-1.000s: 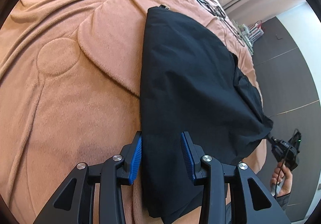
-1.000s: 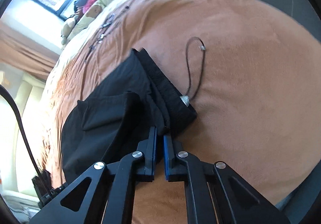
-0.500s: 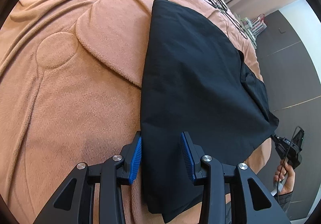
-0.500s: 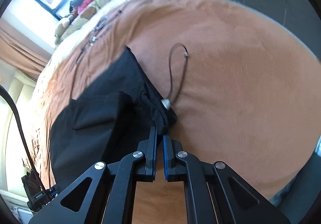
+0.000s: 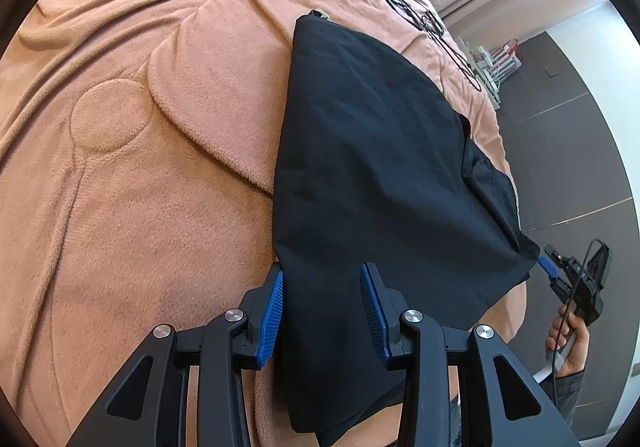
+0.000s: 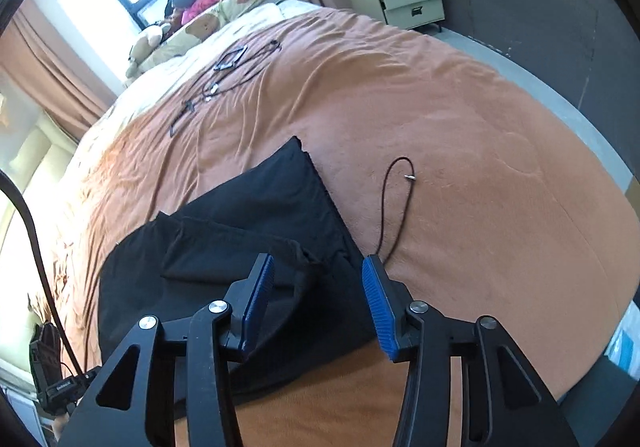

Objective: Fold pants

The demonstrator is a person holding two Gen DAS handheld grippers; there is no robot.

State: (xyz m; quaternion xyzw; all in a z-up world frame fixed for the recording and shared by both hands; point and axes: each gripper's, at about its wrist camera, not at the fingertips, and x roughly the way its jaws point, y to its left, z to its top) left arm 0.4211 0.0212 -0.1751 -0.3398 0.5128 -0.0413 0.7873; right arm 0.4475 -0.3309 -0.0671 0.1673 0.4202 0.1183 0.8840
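Fingers of the right gripper point(image 6: 318, 303) have just been opening and now stand apart over the black pants point(image 6: 256, 223), gripping nothing. Left gripper point(image 5: 322, 307) straddles a pants point(image 5: 372, 167) fold half-open; pad contact is unclear. Pants lie on the orange blanket point(image 6: 460, 151), their near end cut off.

You're working over a bed point(image 6: 460, 119) under an orange blanket point(image 5: 132, 207). Black pants point(image 6: 260, 215) are lying folded on it, a cord point(image 6: 394, 203) looping just beside them, more cables point(image 6: 232, 71) lying well apart toward the pillows point(image 6: 188, 35).
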